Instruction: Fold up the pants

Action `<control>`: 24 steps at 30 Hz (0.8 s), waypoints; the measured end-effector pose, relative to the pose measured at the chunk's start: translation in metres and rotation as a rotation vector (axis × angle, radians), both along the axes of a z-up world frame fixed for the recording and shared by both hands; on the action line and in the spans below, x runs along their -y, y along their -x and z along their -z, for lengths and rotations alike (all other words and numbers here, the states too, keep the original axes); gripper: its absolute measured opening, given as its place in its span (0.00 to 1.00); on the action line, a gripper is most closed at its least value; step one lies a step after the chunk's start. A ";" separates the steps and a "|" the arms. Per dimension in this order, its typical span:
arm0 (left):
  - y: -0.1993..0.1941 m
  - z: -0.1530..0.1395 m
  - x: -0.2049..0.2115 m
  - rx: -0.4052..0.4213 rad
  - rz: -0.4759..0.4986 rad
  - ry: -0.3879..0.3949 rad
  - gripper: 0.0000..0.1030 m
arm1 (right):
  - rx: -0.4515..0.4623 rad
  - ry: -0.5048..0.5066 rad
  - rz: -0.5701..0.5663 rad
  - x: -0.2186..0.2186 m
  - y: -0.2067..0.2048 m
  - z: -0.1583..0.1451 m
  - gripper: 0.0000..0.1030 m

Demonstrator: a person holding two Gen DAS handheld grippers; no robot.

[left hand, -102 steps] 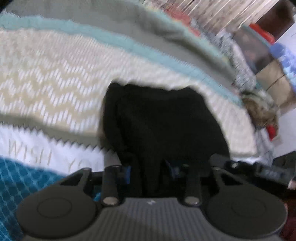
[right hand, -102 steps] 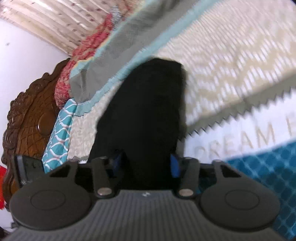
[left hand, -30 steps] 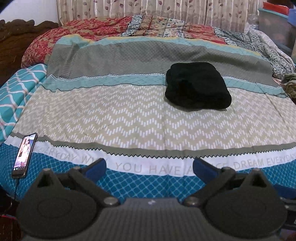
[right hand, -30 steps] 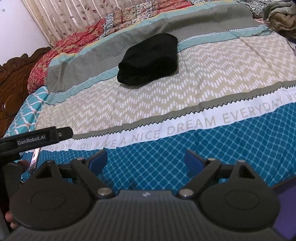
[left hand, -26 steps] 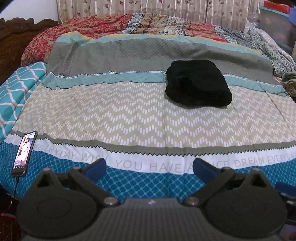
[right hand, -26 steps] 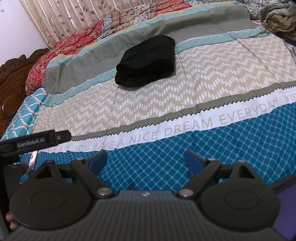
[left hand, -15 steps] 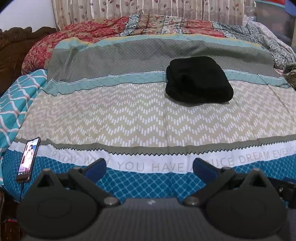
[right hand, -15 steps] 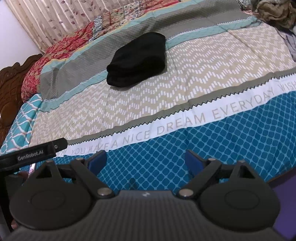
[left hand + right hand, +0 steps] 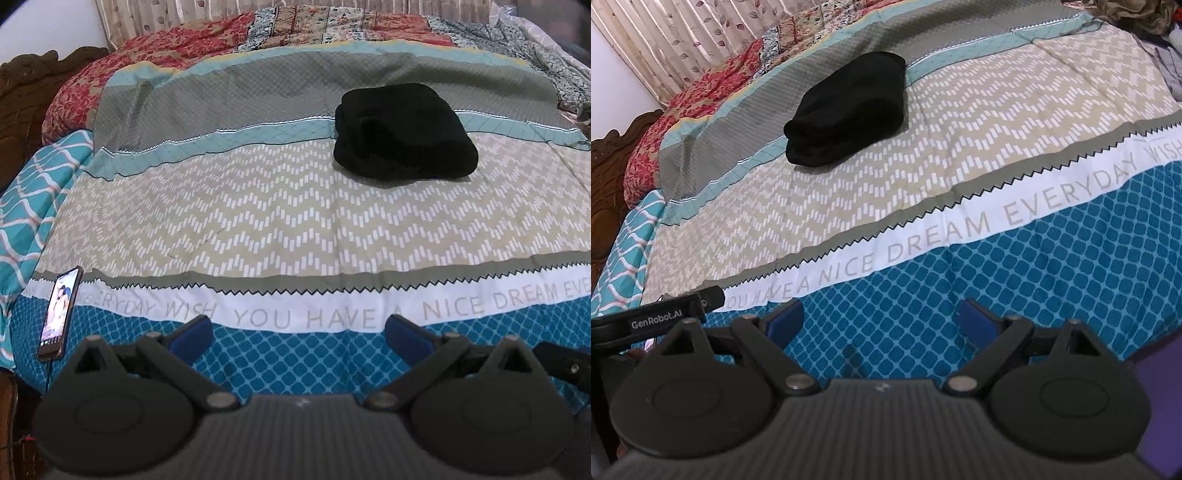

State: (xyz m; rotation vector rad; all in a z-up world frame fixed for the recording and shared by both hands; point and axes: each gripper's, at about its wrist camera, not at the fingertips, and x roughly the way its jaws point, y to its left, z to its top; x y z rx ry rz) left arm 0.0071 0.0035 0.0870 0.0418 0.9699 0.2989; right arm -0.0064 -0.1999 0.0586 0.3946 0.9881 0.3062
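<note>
Black fabric identifies the pants (image 9: 404, 131), which lie folded into a compact bundle on the bed (image 9: 280, 214).

Left wrist view:
- The pants sit right of centre on the bedspread, across the boundary between the teal stripe and the beige chevron band.
- The left tool (image 9: 298, 332) is spread wide with nothing between its blue pads (image 9: 192, 334). It hovers over the blue diamond-patterned near edge of the bed, well apart from the pants.
- A phone (image 9: 61, 312) with a lit screen lies at the left edge of the bed, with a cable running down from its lower end.
- A carved wooden headboard (image 9: 26, 92) stands at the far left.

Right wrist view:
- The pants (image 9: 849, 109) lie on the far part of the bed (image 9: 960, 155), upper left of centre, partly on the grey band and partly on the beige chevron band.
- The right tool (image 9: 881, 321) is spread wide and holds nothing. It is over the blue diamond-patterned band, well apart from the pants.
- The left tool (image 9: 701, 301), marked "GenRobot.AI", enters from the left edge.
- A patterned curtain (image 9: 683, 33) hangs behind the bed.
</note>
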 end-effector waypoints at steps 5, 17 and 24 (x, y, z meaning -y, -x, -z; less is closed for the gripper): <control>-0.002 0.002 -0.001 -0.003 -0.004 -0.010 1.00 | -0.013 -0.002 -0.001 0.000 -0.002 0.003 0.91; -0.003 0.006 -0.003 -0.027 -0.004 -0.003 1.00 | 0.086 0.050 0.031 0.003 0.003 -0.012 0.91; 0.001 -0.001 -0.003 -0.003 -0.005 0.029 1.00 | 0.202 0.096 0.071 0.007 0.009 -0.025 0.91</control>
